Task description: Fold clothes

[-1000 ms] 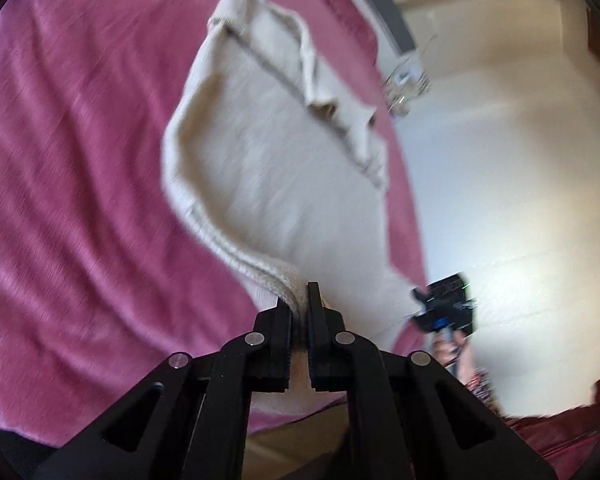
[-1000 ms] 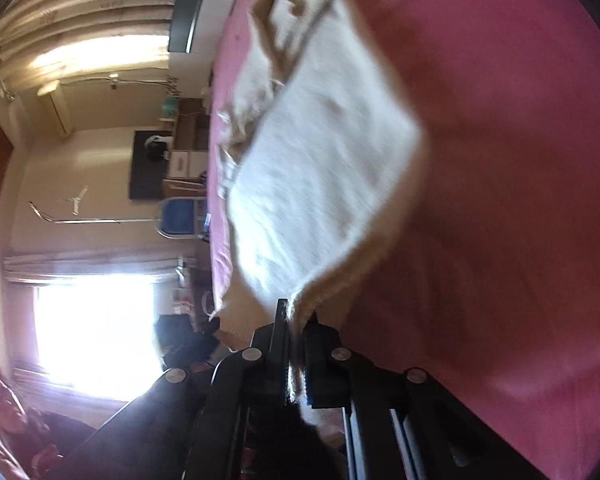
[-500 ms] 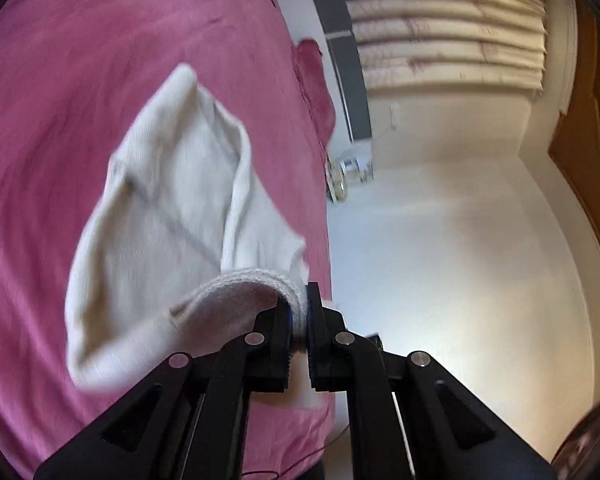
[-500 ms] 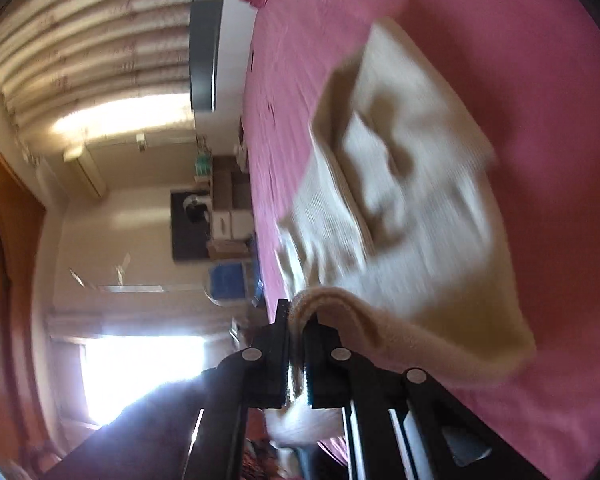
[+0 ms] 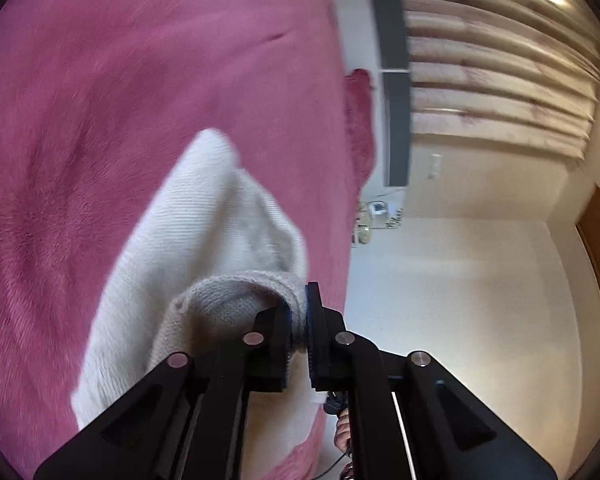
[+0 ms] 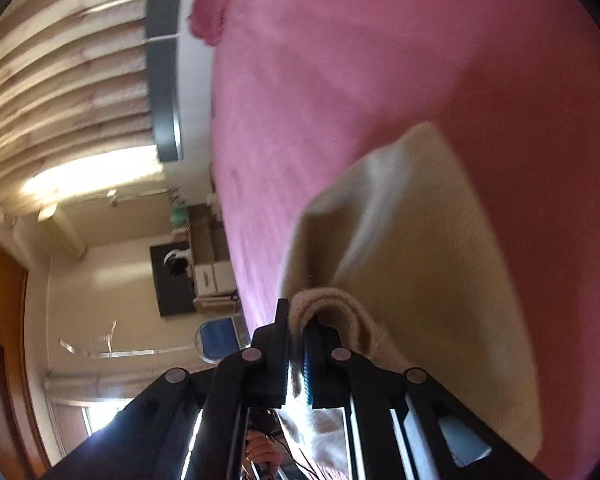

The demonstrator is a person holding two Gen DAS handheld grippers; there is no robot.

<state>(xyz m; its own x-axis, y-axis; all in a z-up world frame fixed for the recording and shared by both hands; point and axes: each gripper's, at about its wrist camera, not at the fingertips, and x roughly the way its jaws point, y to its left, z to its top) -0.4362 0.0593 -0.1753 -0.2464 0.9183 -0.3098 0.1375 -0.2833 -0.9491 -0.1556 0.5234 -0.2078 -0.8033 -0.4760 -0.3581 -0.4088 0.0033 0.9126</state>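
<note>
Pinching cream garment hem, both hand-held grippers, pink bedspread around.

The right gripper at six o'clock pinches the thick hem of a cream sweater, which spreads toward three o'clock over a pink bedspread. Curtains hang at ten o'clock; a blue chair stands at eight o'clock.

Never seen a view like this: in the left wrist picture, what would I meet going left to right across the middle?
Pink bedspread → cream knitted garment → dark vertical panel → striped curtain.
</note>
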